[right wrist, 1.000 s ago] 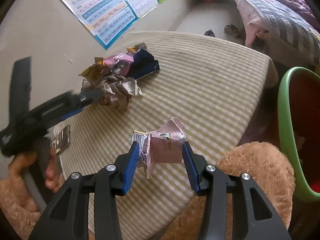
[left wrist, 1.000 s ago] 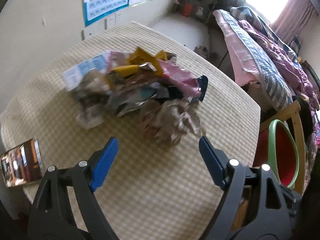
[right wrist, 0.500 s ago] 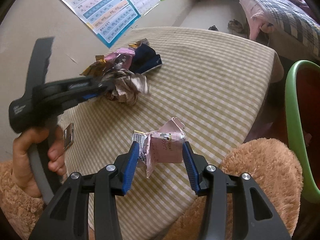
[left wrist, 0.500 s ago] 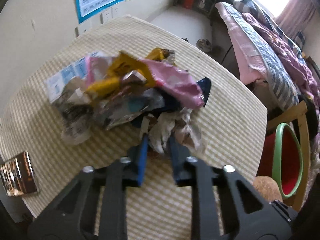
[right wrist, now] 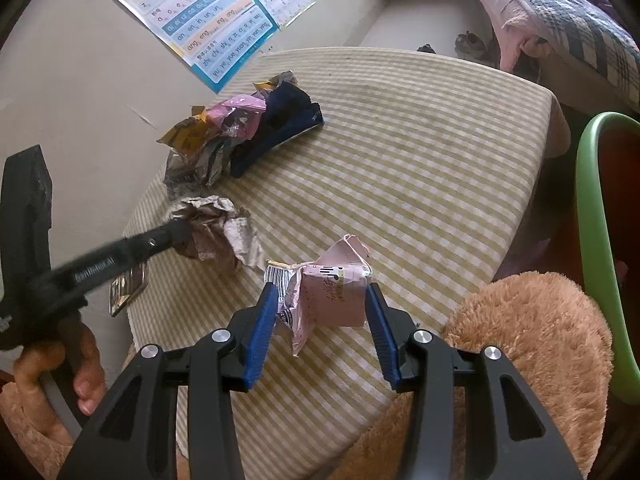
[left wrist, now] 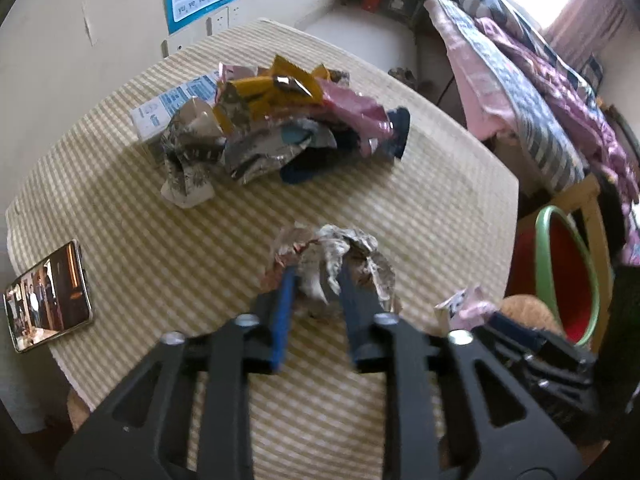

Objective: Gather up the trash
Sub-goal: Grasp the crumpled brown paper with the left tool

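My left gripper is shut on a crumpled grey-brown wrapper, held near the table's front, apart from the pile. The same wrapper shows in the right wrist view at the left gripper's tip. My right gripper is shut on a crushed pink carton, held above the table's near edge; it also shows in the left wrist view. A pile of wrappers and cartons lies on the checked table, seen also in the right wrist view.
A green-rimmed red bin stands right of the table, also in the right wrist view. A phone lies at the table's left front edge. A furry brown cushion is below the right gripper. A bed is at the back right.
My left gripper closed on the crumpled wrapper and pulled it out of the pile toward the table's front. The right gripper stayed shut on the pink carton, nearly still.
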